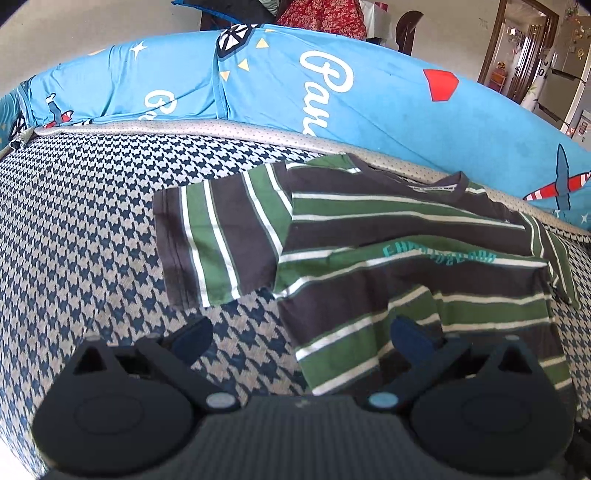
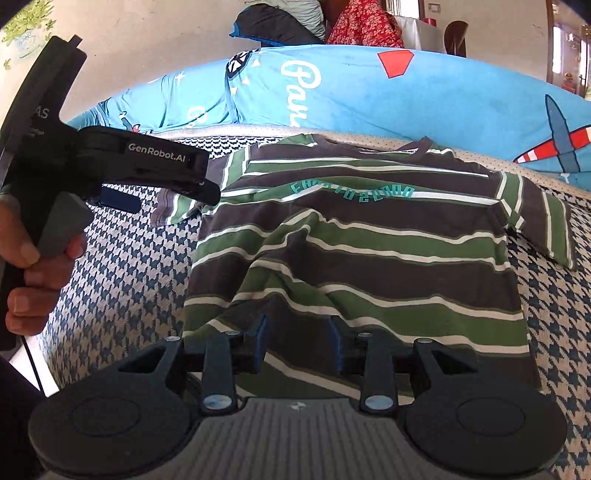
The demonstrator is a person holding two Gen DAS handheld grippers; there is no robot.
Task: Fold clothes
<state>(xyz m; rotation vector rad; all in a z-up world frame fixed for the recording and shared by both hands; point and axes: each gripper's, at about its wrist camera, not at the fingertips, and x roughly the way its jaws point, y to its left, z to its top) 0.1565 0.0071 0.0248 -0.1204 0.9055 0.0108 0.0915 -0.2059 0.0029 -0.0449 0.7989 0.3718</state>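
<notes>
Starting nearest us, where do the fingers stand against the striped shirt?
— The right gripper hangs over the near hem, about mid-width. Its fingers are apart, with cloth showing in the gap, but I see no pad pressing on it. I'd call that unclamped.

And the left gripper?
— Spread wide and holding nothing. One of its fingers is over bare cover and the other is over the shirt's near left corner. From the right wrist view it sits out by the left sleeve, with the person's hand on its handle.

Which way does the garment run?
— Its long axis goes straight away from both grippers, hem near and collar far. The sleeves stick out sideways. A raised wrinkle climbs from the hem up the middle.

So who takes what?
— My guess is the left hand is nearer the left sleeve and side, the right nearer the hem centre and right side. A fold across the long axis would mean carrying the hem away toward the collar.

What's underneath?
— A houndstooth cover, soft-looking, likely a bed or couch rather than a desk. The shirt's collar end reaches its grey far border.

Beyond that?
— A blue printed cushion runs along the back, with red floral cloth above it. Further off there's a pale wall, a doorway and a fridge
</notes>
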